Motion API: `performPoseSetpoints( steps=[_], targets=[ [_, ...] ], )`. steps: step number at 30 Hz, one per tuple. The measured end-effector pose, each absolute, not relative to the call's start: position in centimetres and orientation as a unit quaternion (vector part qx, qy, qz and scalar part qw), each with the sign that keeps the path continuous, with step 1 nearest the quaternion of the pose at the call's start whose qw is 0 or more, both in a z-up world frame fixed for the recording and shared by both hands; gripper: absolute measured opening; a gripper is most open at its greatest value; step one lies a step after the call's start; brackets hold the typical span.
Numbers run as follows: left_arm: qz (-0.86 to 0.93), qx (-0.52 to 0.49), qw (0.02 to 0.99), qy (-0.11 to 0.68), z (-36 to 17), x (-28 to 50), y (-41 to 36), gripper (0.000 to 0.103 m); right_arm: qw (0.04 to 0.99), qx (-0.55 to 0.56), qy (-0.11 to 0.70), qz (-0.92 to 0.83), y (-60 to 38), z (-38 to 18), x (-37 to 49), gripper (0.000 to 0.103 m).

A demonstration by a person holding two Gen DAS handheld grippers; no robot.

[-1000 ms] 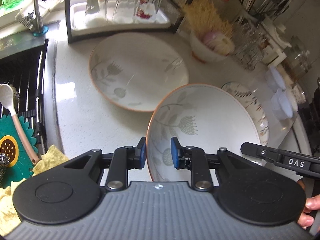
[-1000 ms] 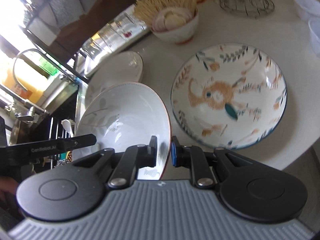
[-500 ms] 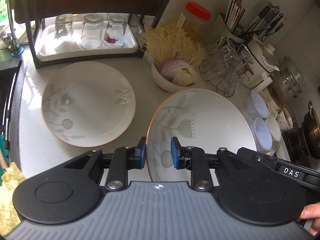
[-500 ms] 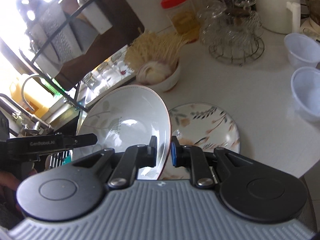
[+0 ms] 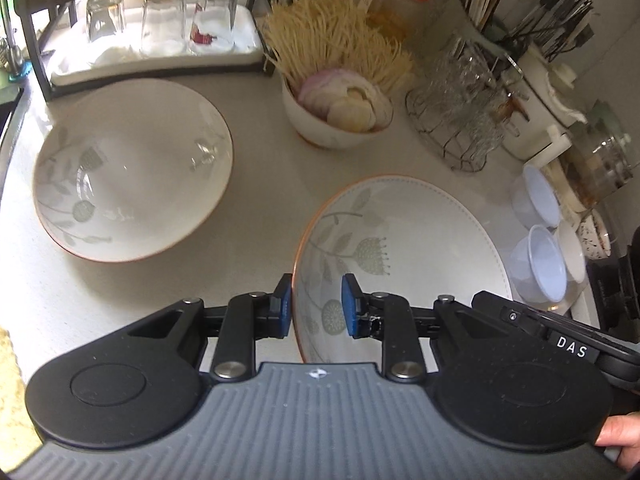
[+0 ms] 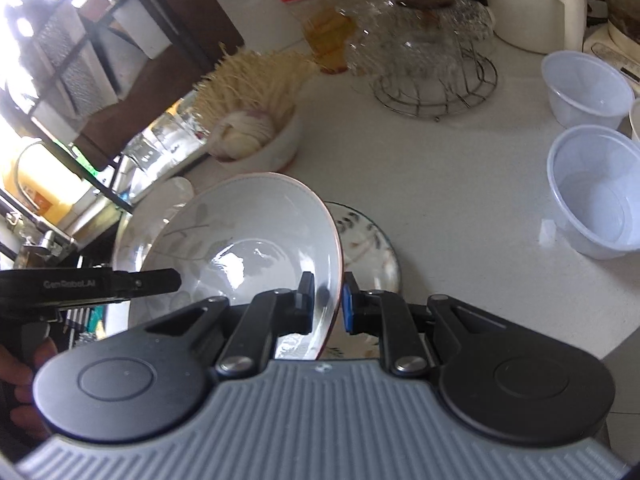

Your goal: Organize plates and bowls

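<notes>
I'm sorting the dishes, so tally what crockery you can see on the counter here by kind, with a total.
Large leaf-print bowls: 2, one held, one on the counter
Colourful patterned plate: 1
Small bowl of onion and garlic: 1
Clear plastic bowls: 2
Upturned drinking glasses on the tray: 3
Total: 9

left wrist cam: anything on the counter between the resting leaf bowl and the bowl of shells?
Nothing: bare countertop separates the resting leaf bowl from the bowl of shells, clearest in the left wrist view.
</notes>
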State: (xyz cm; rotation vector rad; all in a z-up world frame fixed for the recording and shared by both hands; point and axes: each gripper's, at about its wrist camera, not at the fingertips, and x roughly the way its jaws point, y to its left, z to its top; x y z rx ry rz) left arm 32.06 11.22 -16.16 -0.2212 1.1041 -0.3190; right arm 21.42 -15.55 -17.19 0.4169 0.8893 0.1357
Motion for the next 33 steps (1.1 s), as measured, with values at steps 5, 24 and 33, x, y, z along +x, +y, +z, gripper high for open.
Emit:
performPoseSetpoints(
  steps=[5, 24, 33],
  targets=[
    [-0.138, -0.09, 0.829, 0.535, -17.4, 32.7, 9.6, 0.029, 0.884, 0.185, 0.426, 0.059, -16.4, -18.3, 22.4, 0.017],
    [-0.099, -0.038, 0.827, 0.552, -18.7, 35.0, 6.5, 0.03, 0.886, 0.128, 0.44, 0.069, -16.3, -19.7, 25.0, 0.019],
    [-0.087, -0.039, 0.825, 0.558, -18.7, 35.2, 6.3, 0.032, 0.883, 0.121, 0.446, 0.083, -16.5, -20.0, 25.5, 0.019]
  ],
)
